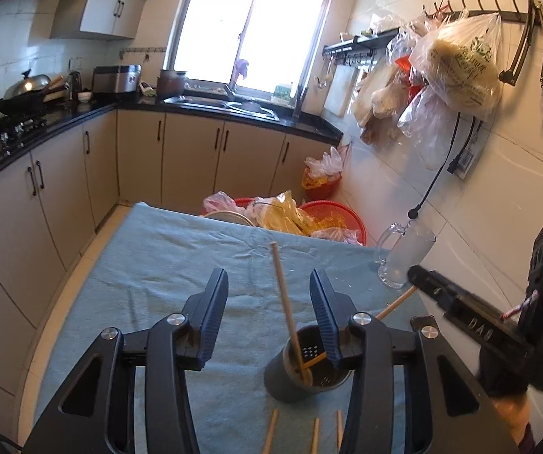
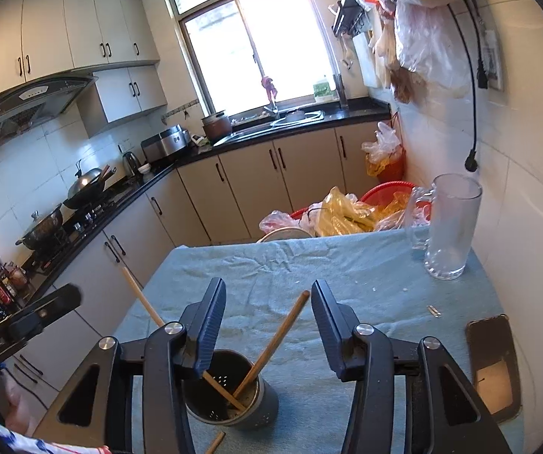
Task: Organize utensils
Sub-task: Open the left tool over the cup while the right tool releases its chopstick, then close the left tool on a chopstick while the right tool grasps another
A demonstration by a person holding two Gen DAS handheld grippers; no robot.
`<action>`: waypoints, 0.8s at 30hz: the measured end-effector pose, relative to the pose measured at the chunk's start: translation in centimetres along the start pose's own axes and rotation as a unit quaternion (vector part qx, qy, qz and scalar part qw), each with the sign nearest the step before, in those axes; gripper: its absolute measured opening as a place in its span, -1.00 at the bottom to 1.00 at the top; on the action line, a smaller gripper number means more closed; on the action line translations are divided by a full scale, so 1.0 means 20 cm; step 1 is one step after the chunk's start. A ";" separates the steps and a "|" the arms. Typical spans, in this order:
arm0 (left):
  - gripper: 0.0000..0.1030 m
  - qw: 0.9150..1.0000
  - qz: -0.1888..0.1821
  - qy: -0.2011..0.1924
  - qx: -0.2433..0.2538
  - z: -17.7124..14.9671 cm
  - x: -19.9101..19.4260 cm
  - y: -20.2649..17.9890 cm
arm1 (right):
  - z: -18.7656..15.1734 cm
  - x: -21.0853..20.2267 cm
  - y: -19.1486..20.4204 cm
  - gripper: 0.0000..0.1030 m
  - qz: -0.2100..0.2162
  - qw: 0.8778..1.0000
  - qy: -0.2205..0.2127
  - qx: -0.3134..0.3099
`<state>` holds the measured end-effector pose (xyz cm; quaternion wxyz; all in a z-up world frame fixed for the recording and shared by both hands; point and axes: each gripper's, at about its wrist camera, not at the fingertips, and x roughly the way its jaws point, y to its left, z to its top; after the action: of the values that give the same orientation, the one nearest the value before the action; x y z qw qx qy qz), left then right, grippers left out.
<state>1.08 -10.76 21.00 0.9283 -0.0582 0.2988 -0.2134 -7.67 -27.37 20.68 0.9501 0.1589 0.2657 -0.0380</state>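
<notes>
Both grippers, left gripper (image 1: pixel 269 312) and right gripper (image 2: pixel 267 317), tilting down over holder (image 2: pixel 233 397), fingers released, chopsticks (image 1: pixel 286 310) leaning inside, phone (image 2: pixel 493 363) showing only at right view's lower right.

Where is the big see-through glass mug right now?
The clear glass mug stands upright at the far right corner of the blue-green tablecloth, beside the white tiled wall, in front of the red baskets.

Right gripper (image 2: pixel 267 299) is hanging open over the near end of the table. Two chopsticks (image 2: pixel 271 344) lean crossed in the grey utensil holder (image 2: pixel 260 405) below. Glass mug (image 2: pixel 449 227) sits far right.
</notes>
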 end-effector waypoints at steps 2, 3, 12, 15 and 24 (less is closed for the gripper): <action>-0.06 1.000 0.008 -0.007 0.001 -0.03 -0.08 0.03 | -0.01 -0.06 0.00 0.10 -0.005 1.000 -0.005 0.000; -0.01 1.000 0.011 -0.009 0.000 -0.05 -0.11 0.05 | -0.02 -0.10 -0.01 0.11 -0.009 1.000 -0.006 -0.001; 0.11 0.997 0.030 0.073 0.018 -0.43 -0.12 0.18 | -0.39 -0.29 -0.19 0.34 -0.041 0.998 0.056 -0.001; 0.11 0.990 0.022 0.134 0.031 -0.58 -0.02 0.18 | -0.60 -0.28 -0.29 0.33 -0.053 0.992 0.113 -0.001; -0.06 0.964 0.007 0.237 0.123 -0.87 0.24 -0.02 | -0.92 -0.18 -0.38 -0.19 -0.043 0.974 0.224 0.004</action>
<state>-5.55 -12.83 4.39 0.8324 0.1108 0.4825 -0.2492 -21.05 -28.63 5.54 0.8633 0.1558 0.4781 -0.0430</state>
